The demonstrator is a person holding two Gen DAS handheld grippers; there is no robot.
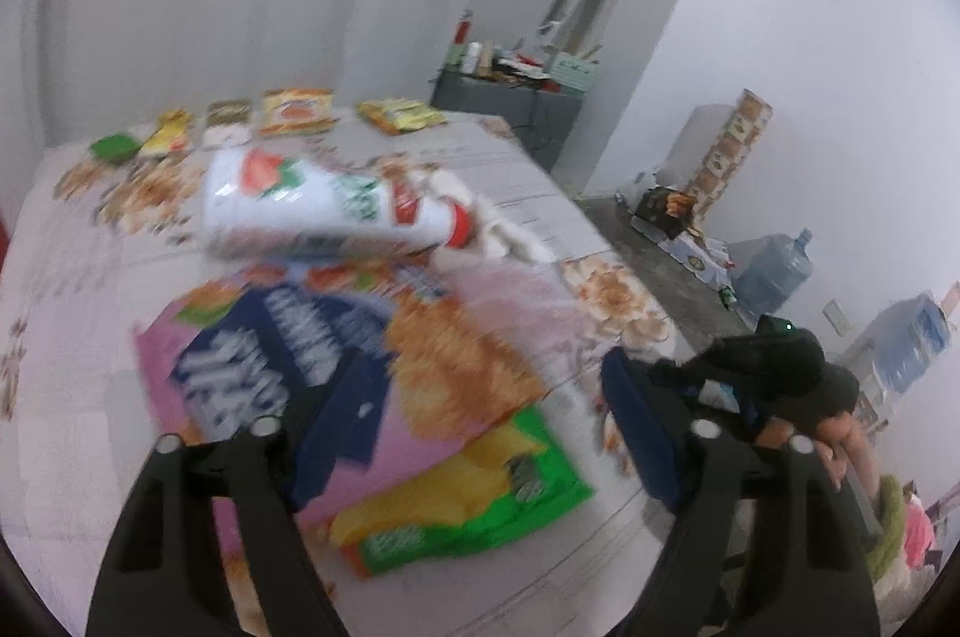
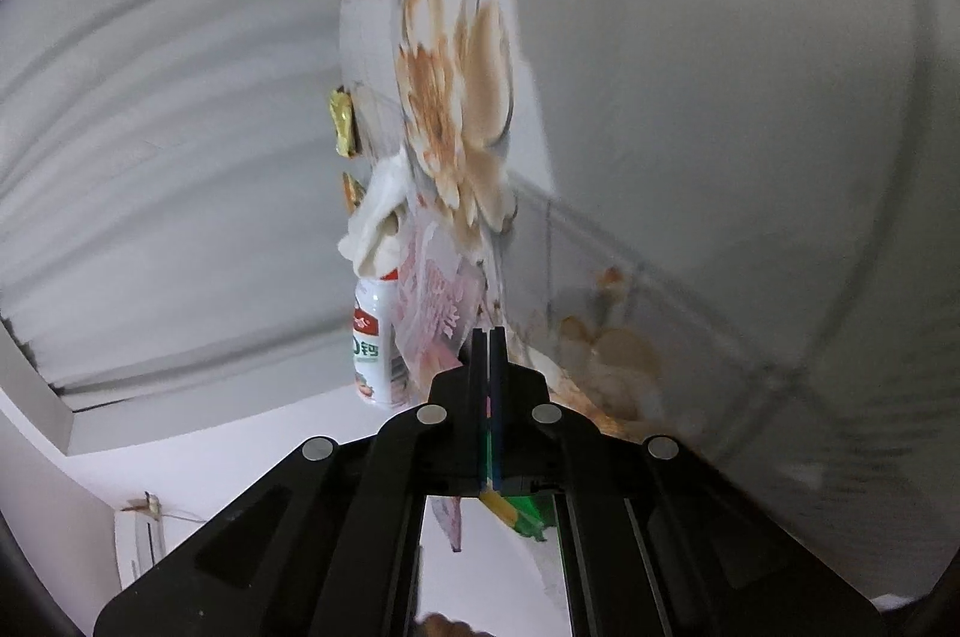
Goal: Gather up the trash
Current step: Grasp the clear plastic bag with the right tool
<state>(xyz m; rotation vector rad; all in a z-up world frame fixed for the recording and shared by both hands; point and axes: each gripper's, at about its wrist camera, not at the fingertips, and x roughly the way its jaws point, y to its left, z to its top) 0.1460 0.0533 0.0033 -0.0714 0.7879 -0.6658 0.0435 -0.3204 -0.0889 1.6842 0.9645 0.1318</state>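
Your right gripper (image 2: 489,337) is clamped flat on the crinkly pink-and-green snack wrapper (image 1: 384,397) lying on the bed (image 1: 72,397) – light, floppy, slippery, so keep pinching its edge – while your left gripper (image 1: 480,427) sits apart over it, milk bottle (image 1: 324,205) at 11 o'clock.

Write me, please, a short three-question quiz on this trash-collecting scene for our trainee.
1. True or false: the left tongs are shut.
2. Multiple choice: the white bottle on the bed is A) standing upright, B) lying on its side, C) held in the air.
3. Short answer: what do the right tongs clamp?

Key
1. False: their jaws stand wide apart over the wrappers.
2. B: it lies on its side.
3. A thin snack wrapper. Its coloured edge shows between the closed pads.
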